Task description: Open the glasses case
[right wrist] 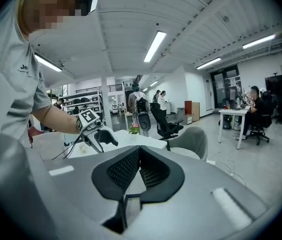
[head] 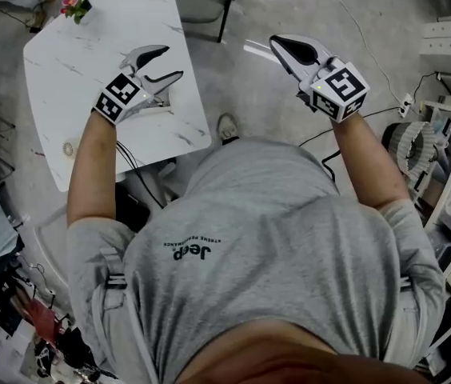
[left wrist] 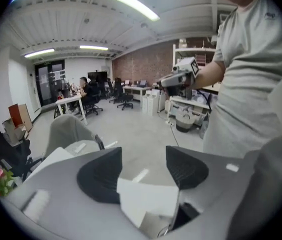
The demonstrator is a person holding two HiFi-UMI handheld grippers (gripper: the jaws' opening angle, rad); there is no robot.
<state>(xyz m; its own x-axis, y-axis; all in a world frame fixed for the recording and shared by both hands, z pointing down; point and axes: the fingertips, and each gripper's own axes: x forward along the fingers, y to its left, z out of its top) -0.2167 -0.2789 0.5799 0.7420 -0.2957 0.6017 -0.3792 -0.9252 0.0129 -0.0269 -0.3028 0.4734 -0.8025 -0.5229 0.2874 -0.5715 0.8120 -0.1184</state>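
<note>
Over the table [head: 97, 46] edge the left gripper [head: 173, 62] gapes empty; the right gripper [head: 277, 43], clenched, hangs above bare floor [head: 257, 106].

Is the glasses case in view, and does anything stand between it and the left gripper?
No glasses case shows in any view. The left gripper hangs open and empty over the white table; nothing visible lies beneath it.

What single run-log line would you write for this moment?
left tool: open, empty, over white table | right tool: shut, empty, over floor | glasses case: not in view
</note>
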